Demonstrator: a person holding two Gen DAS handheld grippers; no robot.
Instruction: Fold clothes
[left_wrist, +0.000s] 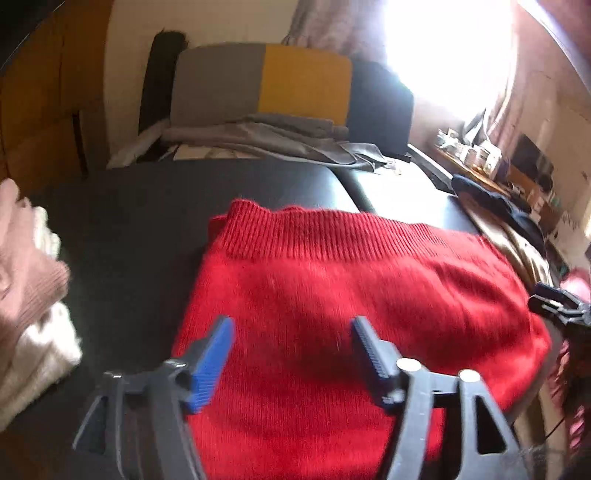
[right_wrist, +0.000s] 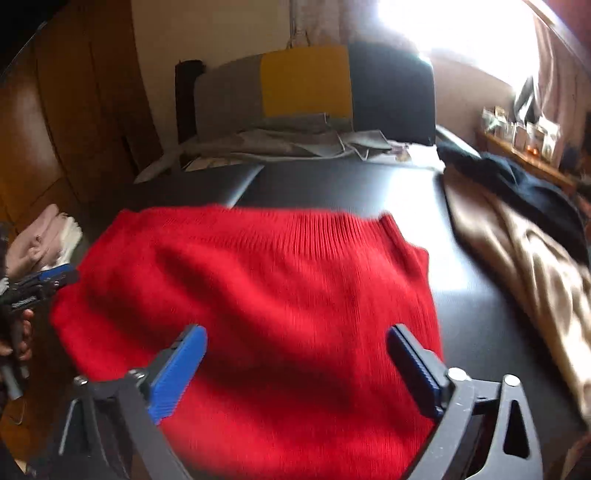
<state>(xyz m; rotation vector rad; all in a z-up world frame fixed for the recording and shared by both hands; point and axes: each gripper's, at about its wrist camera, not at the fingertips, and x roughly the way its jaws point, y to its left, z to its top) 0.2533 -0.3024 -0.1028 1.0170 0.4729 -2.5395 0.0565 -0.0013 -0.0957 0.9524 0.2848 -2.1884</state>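
A red knitted sweater (left_wrist: 332, 295) lies folded on the black table (left_wrist: 129, 240), its ribbed hem at the far side. It also shows in the right wrist view (right_wrist: 258, 288). My left gripper (left_wrist: 291, 328) is open and empty, hovering over the near left part of the sweater. My right gripper (right_wrist: 295, 338) is open and empty over the near right part. The right gripper shows at the right edge of the left wrist view (left_wrist: 554, 306). The left gripper shows at the left edge of the right wrist view (right_wrist: 40, 284).
A pile of pink and white folded clothes (left_wrist: 26, 295) sits at the table's left. A beige garment (right_wrist: 524, 266) and a dark one (right_wrist: 517, 184) lie at the right. A grey, yellow and black chair back (left_wrist: 280, 85) with grey cloth stands behind the table.
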